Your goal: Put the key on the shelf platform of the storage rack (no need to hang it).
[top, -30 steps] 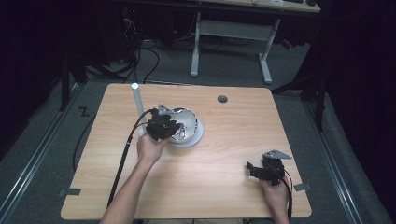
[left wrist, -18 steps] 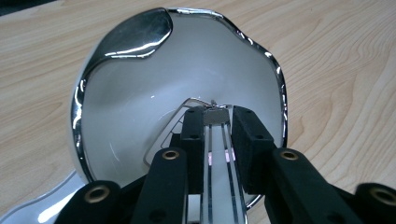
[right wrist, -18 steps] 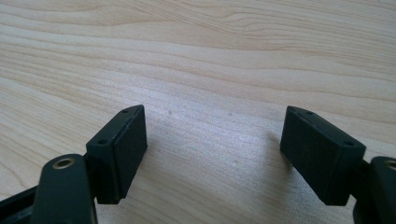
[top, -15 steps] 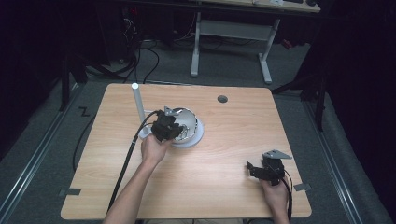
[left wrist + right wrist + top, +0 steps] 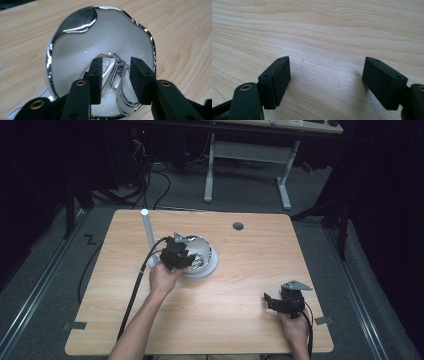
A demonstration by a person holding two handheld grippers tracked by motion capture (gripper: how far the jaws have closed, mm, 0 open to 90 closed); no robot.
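Pale wood grain runs across the table (image 5: 240, 320), the biggest thing here. Toward its far left a white post (image 5: 148, 236) stands upright, just beyond the left claw (image 5: 116, 77). That claw hangs over a shiny, wavy-edged silver bowl (image 5: 82, 22) on a white base (image 5: 212, 265). Its jaws have just been opening and now stand released, pads parted. Between them, down in the bowl's white hollow, lies a car key fob (image 5: 106, 65) on a silver key ring (image 5: 120, 66), touching neither pad as far as I can see. Well apart, at the table's near right corner, the right claw (image 5: 325, 82) rests low over bare wood, jaws spread wide with nothing between them. A small dark grommet hole (image 5: 238, 226) sits in the table, farther off than the bowl.
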